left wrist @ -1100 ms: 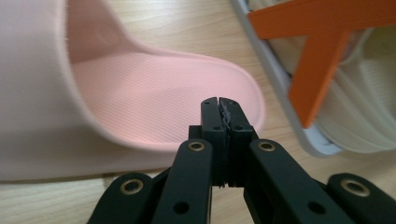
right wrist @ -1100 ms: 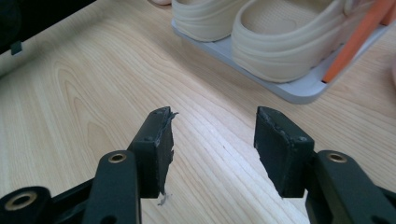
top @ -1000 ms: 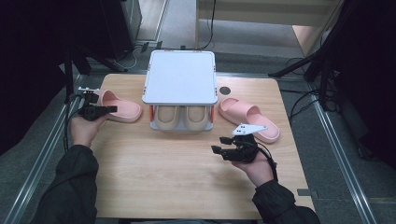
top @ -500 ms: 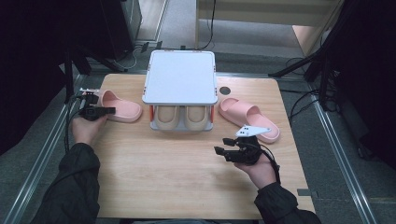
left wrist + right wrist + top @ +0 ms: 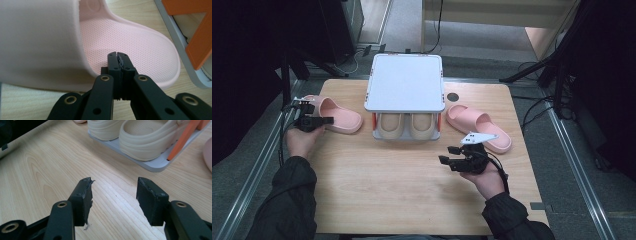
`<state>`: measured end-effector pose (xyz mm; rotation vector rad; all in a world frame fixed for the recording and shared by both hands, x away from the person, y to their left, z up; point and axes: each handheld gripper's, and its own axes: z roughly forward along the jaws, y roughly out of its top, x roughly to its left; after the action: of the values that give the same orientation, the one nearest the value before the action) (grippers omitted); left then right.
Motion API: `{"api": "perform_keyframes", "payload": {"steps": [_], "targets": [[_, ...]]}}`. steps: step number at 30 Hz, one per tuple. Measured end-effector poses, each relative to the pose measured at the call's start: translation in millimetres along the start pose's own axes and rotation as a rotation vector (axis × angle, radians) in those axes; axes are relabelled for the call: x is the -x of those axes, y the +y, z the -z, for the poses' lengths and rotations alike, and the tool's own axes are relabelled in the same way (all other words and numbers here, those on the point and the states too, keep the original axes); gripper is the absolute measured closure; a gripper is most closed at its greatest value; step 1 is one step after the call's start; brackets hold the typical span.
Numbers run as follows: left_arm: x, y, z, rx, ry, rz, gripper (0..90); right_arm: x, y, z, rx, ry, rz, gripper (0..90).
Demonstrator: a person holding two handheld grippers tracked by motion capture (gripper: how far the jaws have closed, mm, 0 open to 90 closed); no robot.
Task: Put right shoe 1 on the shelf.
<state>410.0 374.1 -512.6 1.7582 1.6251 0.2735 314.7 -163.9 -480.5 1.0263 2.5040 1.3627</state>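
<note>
Resting at the counter's [image 5: 412,200] left edge, left tongs [image 5: 117,55] have jaws pressed together with nothing between, tips over the heel end of the left pink slipper [image 5: 130,47], which lies flat just left of the grey rack [image 5: 405,82]. Right tongs [image 5: 113,192] stand wide and empty over bare wood, facing the beige shoes [image 5: 147,138] on the rack's lower tray. Second pink slipper [image 5: 479,127] lies right of the rack.

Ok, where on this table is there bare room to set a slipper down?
The widest free patch is the near half of the table, in front of the rack and left of the right hand-held gripper. It's crowded along the far side: a pink slipper left of the rack, another right of it.
</note>
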Motion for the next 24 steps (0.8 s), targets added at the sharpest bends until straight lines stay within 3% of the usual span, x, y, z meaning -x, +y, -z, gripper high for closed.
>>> {"api": "perform_keyframes", "payload": {"steps": [6,11,16,24], "targets": [[-2.3,-7.5,8.1,-0.004,0.003,0.007,89.5,-1.2,5.8,-7.9,-0.006,0.02,0.013,46.8],[-3.3,-13.2,15.3,-0.01,0.032,-0.007,89.5,-2.3,10.0,-14.4,-0.014,0.035,0.025,46.8],[-9.7,-20.0,23.1,-0.012,0.014,0.028,89.5,-2.7,14.8,-20.2,-0.023,0.052,0.025,47.2],[-16.6,-27.7,33.5,-0.022,0.015,0.044,89.4,-5.1,19.7,-28.3,-0.035,0.07,0.043,47.3]]}}
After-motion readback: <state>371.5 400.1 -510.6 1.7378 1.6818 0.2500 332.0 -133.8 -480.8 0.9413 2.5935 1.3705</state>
